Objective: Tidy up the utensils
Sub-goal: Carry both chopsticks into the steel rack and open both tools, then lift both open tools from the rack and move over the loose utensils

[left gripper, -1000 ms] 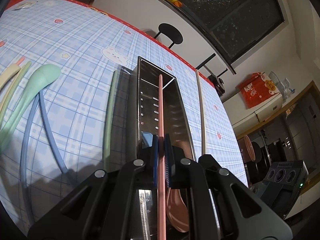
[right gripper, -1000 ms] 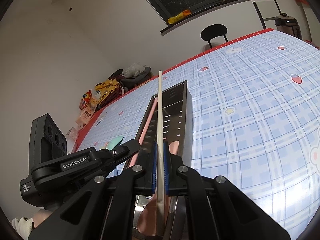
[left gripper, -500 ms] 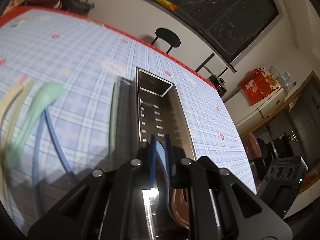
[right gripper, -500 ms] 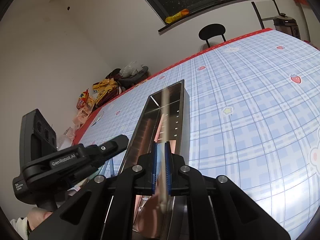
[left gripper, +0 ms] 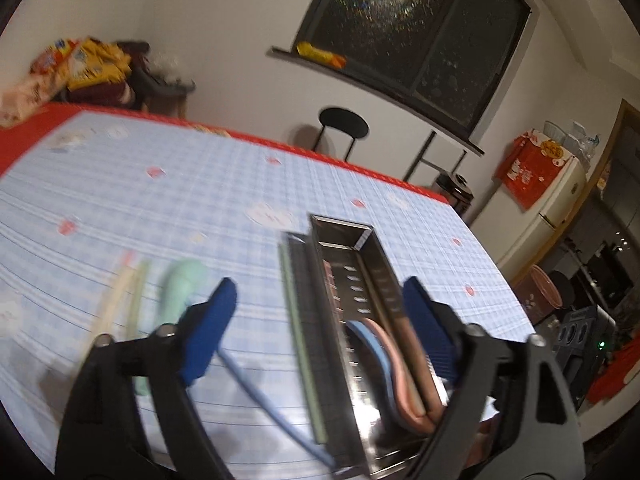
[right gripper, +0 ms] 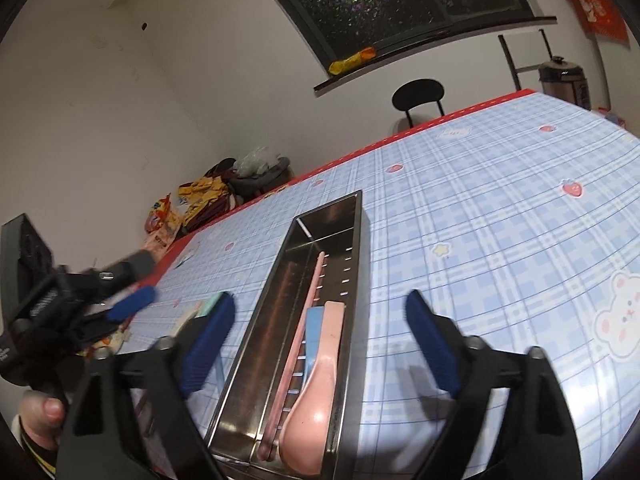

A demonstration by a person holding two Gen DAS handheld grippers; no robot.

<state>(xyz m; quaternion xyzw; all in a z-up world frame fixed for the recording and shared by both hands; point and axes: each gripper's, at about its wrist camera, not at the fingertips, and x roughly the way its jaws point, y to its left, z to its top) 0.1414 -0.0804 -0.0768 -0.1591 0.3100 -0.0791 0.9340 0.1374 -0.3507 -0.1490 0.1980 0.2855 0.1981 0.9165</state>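
A long steel utensil holder [right gripper: 356,248] lies on the blue checked tablecloth; it also shows in the left wrist view [left gripper: 340,224]. Inside lie a pink spoon [right gripper: 320,392], a blue spoon handle [right gripper: 314,320] and pink chopsticks [right gripper: 308,300]. My right gripper [right gripper: 320,336] is open and empty above the holder. My left gripper [left gripper: 316,320] is open and empty, over the holder's left side. On the cloth to the left lie a mint green spoon [left gripper: 182,280], cream chopsticks [left gripper: 112,304], green chopsticks [left gripper: 138,292] and a blue chopstick [left gripper: 272,408].
A green strip [left gripper: 300,340] lies along the holder's left wall. The table's red edge [left gripper: 280,146] runs at the back, with a black chair [left gripper: 342,124] behind it. The left gripper's body [right gripper: 44,304] shows at the left of the right wrist view.
Both grippers have opened. The pink chopstick left my left gripper and the cream chopstick left my right gripper. Both grippers pulled back and up from the holder.
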